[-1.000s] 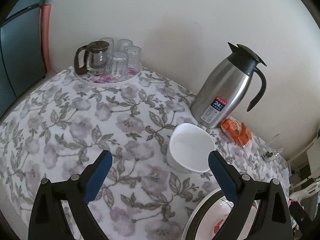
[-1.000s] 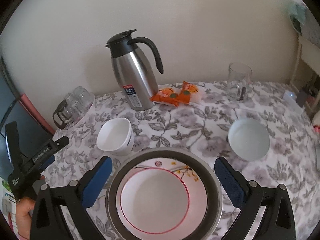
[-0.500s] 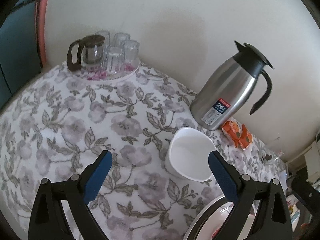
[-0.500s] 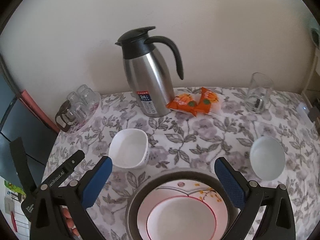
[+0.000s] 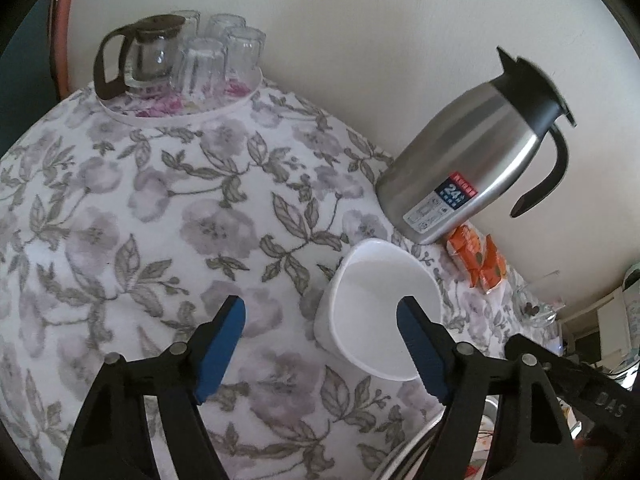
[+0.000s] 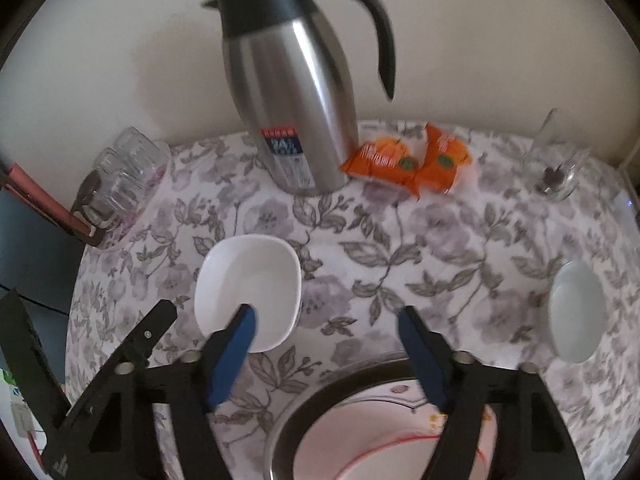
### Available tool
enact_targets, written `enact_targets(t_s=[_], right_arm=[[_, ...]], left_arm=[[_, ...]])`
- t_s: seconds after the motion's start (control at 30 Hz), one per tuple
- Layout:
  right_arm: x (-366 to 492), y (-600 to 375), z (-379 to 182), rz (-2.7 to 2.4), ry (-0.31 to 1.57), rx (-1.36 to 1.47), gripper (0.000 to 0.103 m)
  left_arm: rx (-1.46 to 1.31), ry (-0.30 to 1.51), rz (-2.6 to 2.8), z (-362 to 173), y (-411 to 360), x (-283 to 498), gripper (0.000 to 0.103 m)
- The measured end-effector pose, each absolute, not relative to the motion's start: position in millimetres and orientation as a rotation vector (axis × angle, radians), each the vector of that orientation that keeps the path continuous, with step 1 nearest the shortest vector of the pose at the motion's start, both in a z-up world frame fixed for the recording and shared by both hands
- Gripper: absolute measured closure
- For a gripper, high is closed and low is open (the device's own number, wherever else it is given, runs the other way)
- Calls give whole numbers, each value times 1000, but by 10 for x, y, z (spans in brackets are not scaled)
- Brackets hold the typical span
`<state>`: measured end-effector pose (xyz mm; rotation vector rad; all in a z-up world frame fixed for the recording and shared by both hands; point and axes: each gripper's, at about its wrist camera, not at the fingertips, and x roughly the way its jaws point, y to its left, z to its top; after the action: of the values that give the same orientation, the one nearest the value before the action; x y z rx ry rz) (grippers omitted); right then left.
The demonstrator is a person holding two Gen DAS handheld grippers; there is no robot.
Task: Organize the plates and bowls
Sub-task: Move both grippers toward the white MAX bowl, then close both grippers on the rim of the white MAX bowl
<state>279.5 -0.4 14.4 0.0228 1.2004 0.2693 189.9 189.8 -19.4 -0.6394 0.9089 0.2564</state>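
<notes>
A white square bowl stands on the flowered tablecloth in front of the steel jug. My left gripper hovers at its left wall, jaws closing, one blue pad over the bowl's inside and the other outside; neither pad presses on it. My right gripper is also closing, its left pad overlapping the bowl's near rim, with bare cloth between the pads. A dark-rimmed dish holding a red-rimmed white plate lies under the right gripper. A small round white bowl sits at the right.
A steel thermos jug stands by the wall. A tray with a glass pot and upturned glasses is at the back left. Orange snack packets and a drinking glass lie right of the jug.
Both grippers have come forward and down toward the white square bowl, and their jaws have narrowed. In the right wrist view the plate has slid to the bottom edge.
</notes>
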Motion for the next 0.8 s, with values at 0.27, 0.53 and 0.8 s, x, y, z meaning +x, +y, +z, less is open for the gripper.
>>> enact_targets(t_s=[0.27, 0.53, 0.8], right_arm=[[2915, 226, -245, 261, 1273, -4, 39], [2958, 347, -461, 228, 1312, -25, 50], [3013, 421, -698, 223, 1351, 16, 72]], left_arm=[[-653, 953, 240, -436, 1883, 2060, 48], [-675, 950, 213, -549, 1903, 2122, 65], [-686, 962, 194, -664, 1889, 2190, 75]])
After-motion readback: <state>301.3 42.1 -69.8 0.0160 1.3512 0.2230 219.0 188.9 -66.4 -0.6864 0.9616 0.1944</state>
